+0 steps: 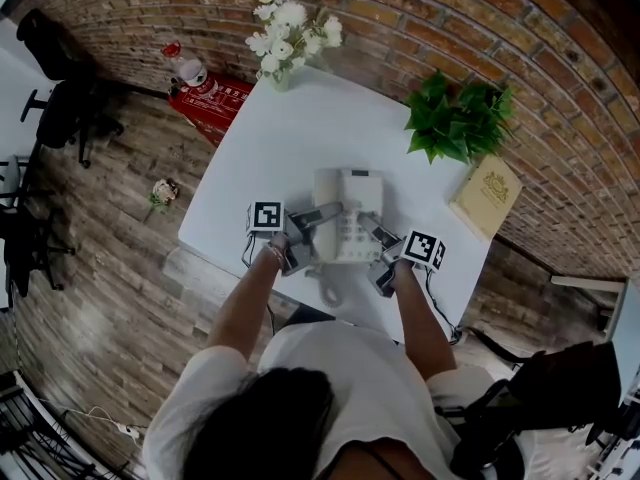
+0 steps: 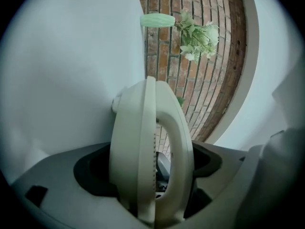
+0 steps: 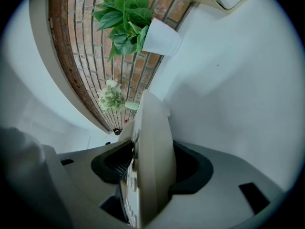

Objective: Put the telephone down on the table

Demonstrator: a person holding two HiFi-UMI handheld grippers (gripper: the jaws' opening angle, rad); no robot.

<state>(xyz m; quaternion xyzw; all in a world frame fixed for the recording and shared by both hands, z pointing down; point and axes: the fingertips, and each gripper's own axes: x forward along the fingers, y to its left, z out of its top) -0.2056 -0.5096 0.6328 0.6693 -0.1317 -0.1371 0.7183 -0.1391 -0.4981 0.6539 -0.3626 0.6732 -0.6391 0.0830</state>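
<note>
A cream push-button telephone (image 1: 347,218) sits between both tongs over the near part of the white rectangular table (image 1: 290,133); I cannot tell whether it rests on the top. The left gripper (image 1: 322,216) is clenched on its handset side, and the right gripper (image 1: 377,232) is clamped on its keypad edge.

Head view: soft, even light; white rectangular tabletop (image 1: 300,138) bright, slightly washed out; shadows faint; strong barrel bend, dim corners. Gripper views: round fisheye w/ black vignette; close-up cream plastic telephone (image 2: 128,151) soft-focus, red-brown brick wall (image 2: 200,99) sharper.
</note>
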